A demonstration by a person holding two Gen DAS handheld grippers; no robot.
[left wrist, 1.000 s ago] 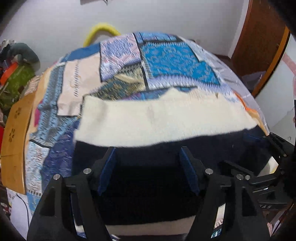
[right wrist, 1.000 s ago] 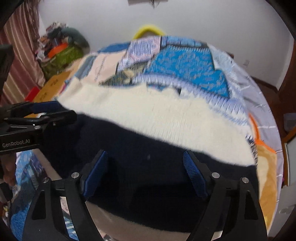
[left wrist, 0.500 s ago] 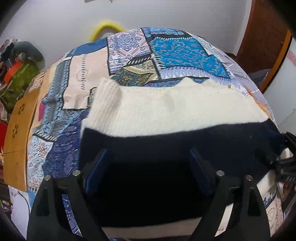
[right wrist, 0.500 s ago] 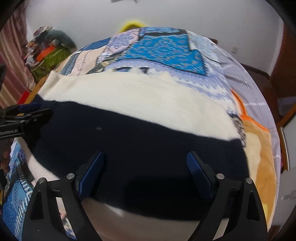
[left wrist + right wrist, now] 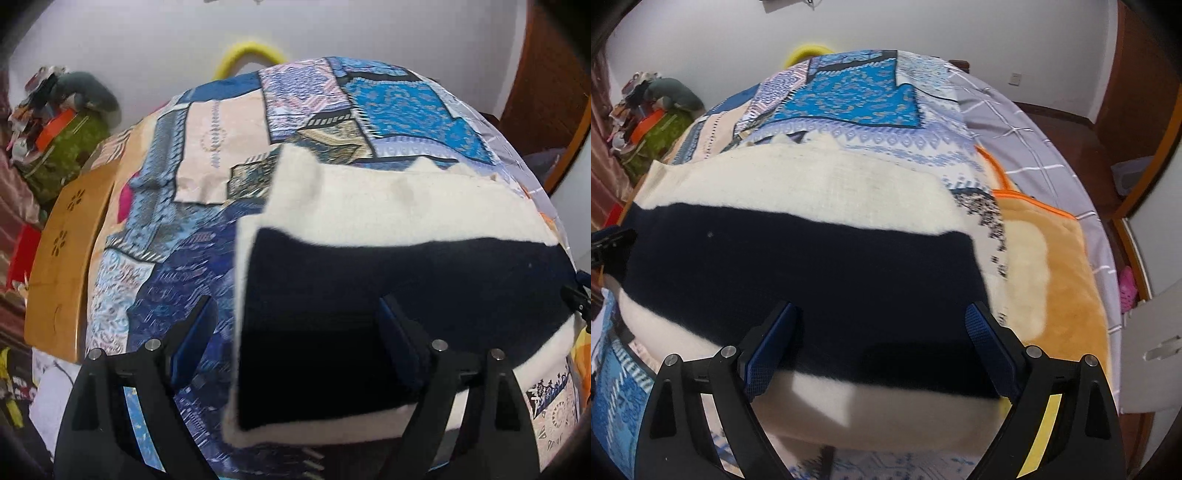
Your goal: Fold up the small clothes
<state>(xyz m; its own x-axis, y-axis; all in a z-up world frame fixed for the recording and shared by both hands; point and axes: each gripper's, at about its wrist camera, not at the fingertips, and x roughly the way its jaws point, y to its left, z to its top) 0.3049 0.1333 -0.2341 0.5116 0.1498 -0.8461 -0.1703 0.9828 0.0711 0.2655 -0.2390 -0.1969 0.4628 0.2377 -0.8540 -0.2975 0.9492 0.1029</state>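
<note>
A cream and navy striped knit garment (image 5: 388, 236) lies flat on the patchwork bedspread (image 5: 177, 229); it also fills the right wrist view (image 5: 798, 266). My left gripper (image 5: 295, 343) is open and empty, hovering over the garment's left edge, one finger over the bedspread and one over the navy band. My right gripper (image 5: 882, 343) is open and empty above the navy band near the garment's right end. The tip of the right gripper shows at the right edge of the left wrist view (image 5: 580, 295).
A wooden headboard (image 5: 62, 258) and a pile of clutter (image 5: 62, 122) lie to the left. A tan fleece blanket (image 5: 1056, 273) and grey checked sheet (image 5: 1027, 125) lie to the right. A yellow hoop (image 5: 251, 55) stands against the far wall.
Both grippers have pulled back and apart from the garment; the left one moved left so the garment's left edge now lies between its fingers. The garment lies flatter.
</note>
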